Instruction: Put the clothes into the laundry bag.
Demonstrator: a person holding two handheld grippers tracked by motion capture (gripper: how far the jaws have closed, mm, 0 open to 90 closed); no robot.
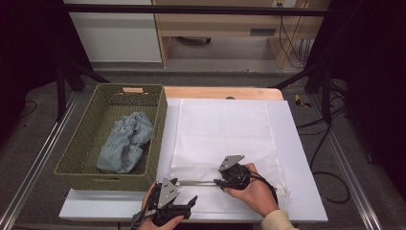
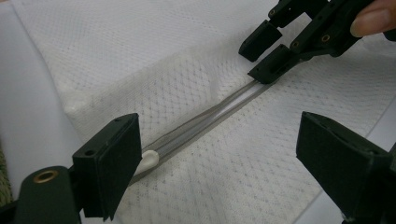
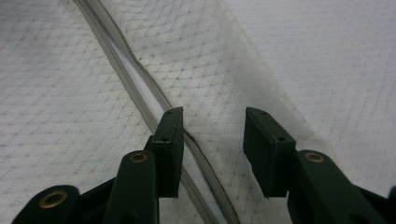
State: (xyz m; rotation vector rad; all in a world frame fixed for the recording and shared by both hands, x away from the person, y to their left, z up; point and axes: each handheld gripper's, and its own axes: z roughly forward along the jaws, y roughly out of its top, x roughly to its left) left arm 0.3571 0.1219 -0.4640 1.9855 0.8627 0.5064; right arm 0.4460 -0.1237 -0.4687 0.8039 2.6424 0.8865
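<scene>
Left gripper [image 2: 219, 158] released, grey zipper [image 2: 201, 122] running between its fingers. Right gripper [image 3: 212, 144] released over zipper; contact unclear. White mesh bag [image 1: 222, 129] beneath both.

The person's left hand [image 1: 160, 221] is cut off at the bottom edge; the basket [image 1: 158, 139] wall hides part of the jeans [image 1: 123, 143].

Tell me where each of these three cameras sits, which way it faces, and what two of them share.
High view: above the person's side, facing forward and down on the white mesh zippered laundry bag and green woven basket; both hands with the left tool and right tool enter from below.
Left gripper view: rides the left tool, looking along the grey zipper toward the right tool.
Right gripper view: rides the right tool, looking down at the zipper.
All share the bag and zipper.
</scene>
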